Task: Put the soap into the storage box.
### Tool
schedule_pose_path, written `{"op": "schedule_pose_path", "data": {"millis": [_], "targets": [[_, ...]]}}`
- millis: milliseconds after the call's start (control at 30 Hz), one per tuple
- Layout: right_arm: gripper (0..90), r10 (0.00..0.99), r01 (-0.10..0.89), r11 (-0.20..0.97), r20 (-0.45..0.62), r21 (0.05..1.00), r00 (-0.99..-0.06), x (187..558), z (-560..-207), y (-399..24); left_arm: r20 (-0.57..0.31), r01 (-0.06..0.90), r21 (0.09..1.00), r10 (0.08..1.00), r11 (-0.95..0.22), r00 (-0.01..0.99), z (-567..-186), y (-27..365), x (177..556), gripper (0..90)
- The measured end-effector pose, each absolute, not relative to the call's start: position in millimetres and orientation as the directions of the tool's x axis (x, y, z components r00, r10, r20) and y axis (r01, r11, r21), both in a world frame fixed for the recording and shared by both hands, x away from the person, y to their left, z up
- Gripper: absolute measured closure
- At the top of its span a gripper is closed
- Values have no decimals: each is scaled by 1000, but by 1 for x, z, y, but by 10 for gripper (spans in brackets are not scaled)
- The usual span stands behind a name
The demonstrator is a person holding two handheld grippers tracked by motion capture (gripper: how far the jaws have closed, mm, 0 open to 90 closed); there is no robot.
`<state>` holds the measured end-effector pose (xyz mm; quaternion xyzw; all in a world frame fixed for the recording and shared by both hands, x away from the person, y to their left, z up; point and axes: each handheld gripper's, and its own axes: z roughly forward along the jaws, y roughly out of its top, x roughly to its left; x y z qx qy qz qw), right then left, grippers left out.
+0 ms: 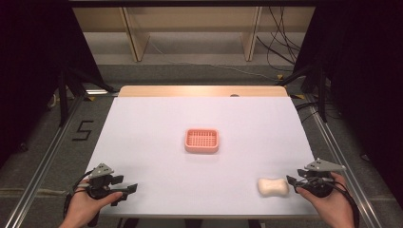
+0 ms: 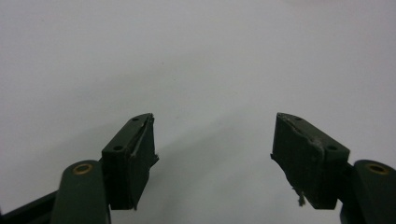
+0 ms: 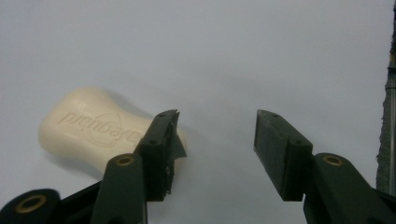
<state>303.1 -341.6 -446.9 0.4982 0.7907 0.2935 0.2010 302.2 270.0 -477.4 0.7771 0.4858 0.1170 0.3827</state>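
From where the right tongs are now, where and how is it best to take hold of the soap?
Probably grip the soap at its narrowed middle, one jaw on each long side, coming straight down from above. It lies flat on the table, long axis across, so the waist gives the shortest span. The right tongs stand open beside its end, not around it.

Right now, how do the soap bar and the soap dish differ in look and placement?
The soap bar is cream, solid and waisted, with a word embossed on it; the soap dish is pink, rectangular with rounded corners, and has a slotted grid inside. The soap bar lies near the table's front edge, just beside the right gripper; the soap dish sits at mid-table, far from both grippers. Both rest flat on the white table, and the dish is empty.
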Motion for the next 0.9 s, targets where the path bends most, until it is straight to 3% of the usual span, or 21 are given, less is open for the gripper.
{"op": "schedule_pose_path", "data": {"millis": [167, 300, 367, 400, 567, 700, 900], "targets": [[480, 861, 670, 442, -73, 596, -503, 306, -441, -341, -200, 666, 704, 832, -245, 517, -478, 270, 304, 295], [447, 758, 616, 611, -145, 496, -636, 312, -434, -338, -197, 667, 702, 832, -249, 518, -479, 270, 304, 294], [426, 731, 620, 648, -136, 442, -668, 313, -430, -336, -172, 662, 691, 823, -291, 541, -477, 273, 304, 294], [426, 717, 624, 666, -123, 409, -686, 313, -428, -334, -191, 659, 710, 834, -247, 518, -478, 270, 303, 294], [401, 598, 556, 790, -125, 258, -791, 319, -421, -327, -187, 661, 706, 833, -255, 521, -479, 269, 303, 293], [377, 525, 501, 845, -116, 186, -843, 324, -422, -321, -187, 658, 706, 827, -262, 530, -479, 269, 303, 293], [351, 491, 474, 868, -111, 148, -864, 329, -424, -313, -191, 658, 710, 830, -252, 525, -479, 268, 303, 293]]}}
